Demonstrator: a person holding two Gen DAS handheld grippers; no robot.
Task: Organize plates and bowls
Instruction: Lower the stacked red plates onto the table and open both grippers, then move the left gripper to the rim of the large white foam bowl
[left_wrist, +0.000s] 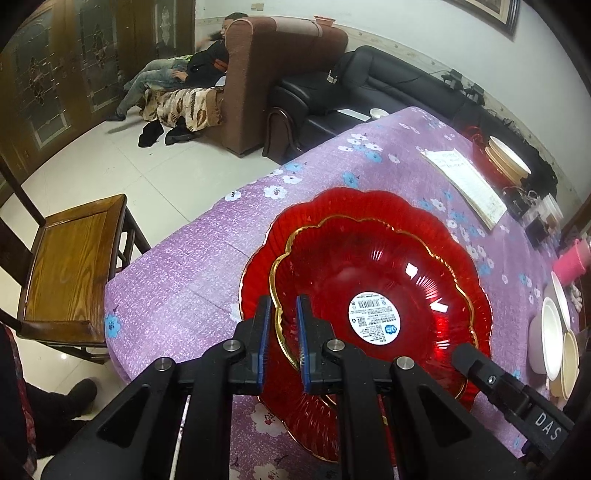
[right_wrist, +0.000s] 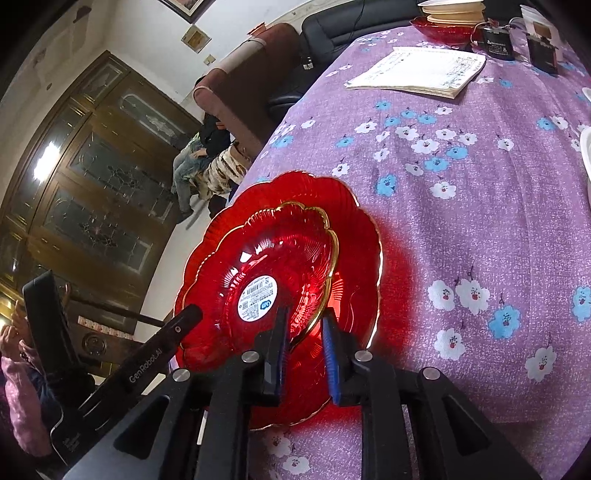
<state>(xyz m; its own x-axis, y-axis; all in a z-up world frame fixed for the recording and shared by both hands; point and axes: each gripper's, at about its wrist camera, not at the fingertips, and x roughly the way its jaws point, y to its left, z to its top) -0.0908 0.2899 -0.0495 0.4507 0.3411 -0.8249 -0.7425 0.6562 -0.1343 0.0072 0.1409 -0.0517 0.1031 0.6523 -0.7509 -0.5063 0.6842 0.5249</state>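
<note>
Left wrist view: a small red glass bowl (left_wrist: 373, 291) with a scalloped gold rim sits nested inside a larger red glass plate (left_wrist: 321, 210) of the same flower shape, close to the near edge of the table (left_wrist: 192, 266), which is covered by a purple floral cloth. A round white label (left_wrist: 375, 318) sticks to the bowl's floor; otherwise the bowl holds nothing. The left gripper (left_wrist: 283, 321) is clamped on the bowl's near rim, the gold edge running between its blue pads (left_wrist: 302, 332). The tip of the right gripper (left_wrist: 476, 365) comes in from the right over the plate. Toward the far edge lies an open notebook (left_wrist: 465, 184), and beyond it a stack of cream bowls (left_wrist: 508, 157) rests in another red dish (left_wrist: 480, 151). At the right edge stand several white and cream bowls (left_wrist: 552, 328), partly cut off, near a pink cup (left_wrist: 572, 260). A wooden chair (left_wrist: 70, 266) stands off the table's left corner.

Right wrist view: the same bowl (right_wrist: 273, 258) lies in the plate (right_wrist: 332, 199) by the table's left edge. The right gripper (right_wrist: 306, 332) straddles the bowl's rim with its jaws slightly parted; the blue pads (right_wrist: 330, 354) do not appear to press the glass. The left gripper's finger (right_wrist: 184, 325) reaches the bowl from the left. The notebook (right_wrist: 417, 72) and the stacked cream bowls (right_wrist: 454, 11) in the red dish (right_wrist: 439, 29) sit at the far end.
</note>
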